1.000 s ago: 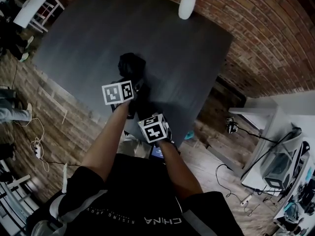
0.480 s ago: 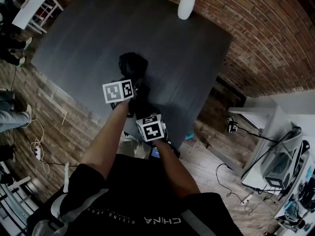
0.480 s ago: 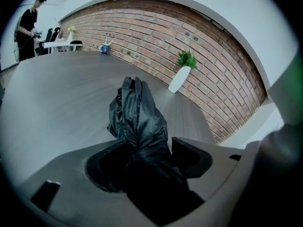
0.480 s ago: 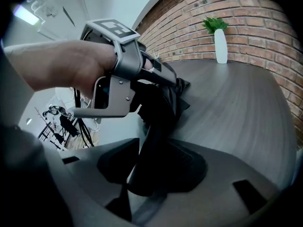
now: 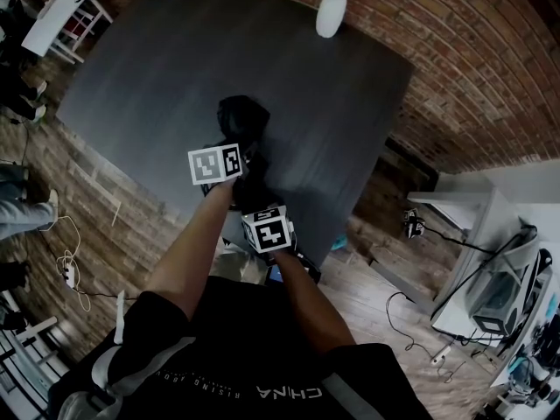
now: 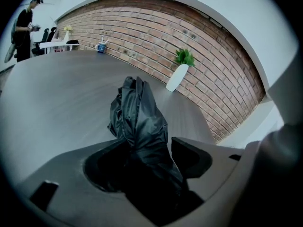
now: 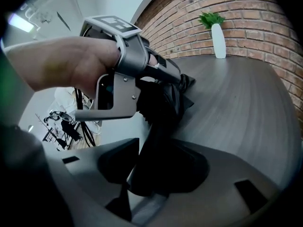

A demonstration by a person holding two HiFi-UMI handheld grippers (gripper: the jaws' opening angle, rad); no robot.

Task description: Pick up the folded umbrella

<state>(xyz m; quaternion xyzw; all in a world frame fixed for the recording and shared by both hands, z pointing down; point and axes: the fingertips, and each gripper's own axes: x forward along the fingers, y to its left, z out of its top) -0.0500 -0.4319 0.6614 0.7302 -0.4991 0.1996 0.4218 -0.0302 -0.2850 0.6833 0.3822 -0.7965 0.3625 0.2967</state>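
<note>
The folded umbrella (image 5: pixel 242 121) is a black bundle of fabric lying on the dark grey table (image 5: pixel 157 68) near its front edge. My left gripper (image 5: pixel 245 151) grips its middle. In the left gripper view the jaws are closing, and the umbrella (image 6: pixel 139 122) fills the gap of the left gripper (image 6: pixel 147 156), with both pads against the fabric. My right gripper (image 5: pixel 258 195) holds the near end. In the right gripper view the black umbrella (image 7: pixel 163 103) runs down between the right gripper (image 7: pixel 158 167) jaws. A hand (image 7: pixel 61 60) holds the left gripper just beyond.
A white vase with a green plant (image 5: pixel 332 11) stands at the table's far edge by the brick wall (image 5: pixel 472 77). A mug (image 6: pixel 100 47) sits far off on the table. White desks with equipment (image 5: pixel 499 269) and floor cables (image 5: pixel 66 261) flank the table. A person (image 6: pixel 21 27) stands far off.
The right gripper's marker cube has rolled a little and shifted slightly left. The umbrella's far end and the left gripper have edged slightly right. Both arms otherwise stay put.
</note>
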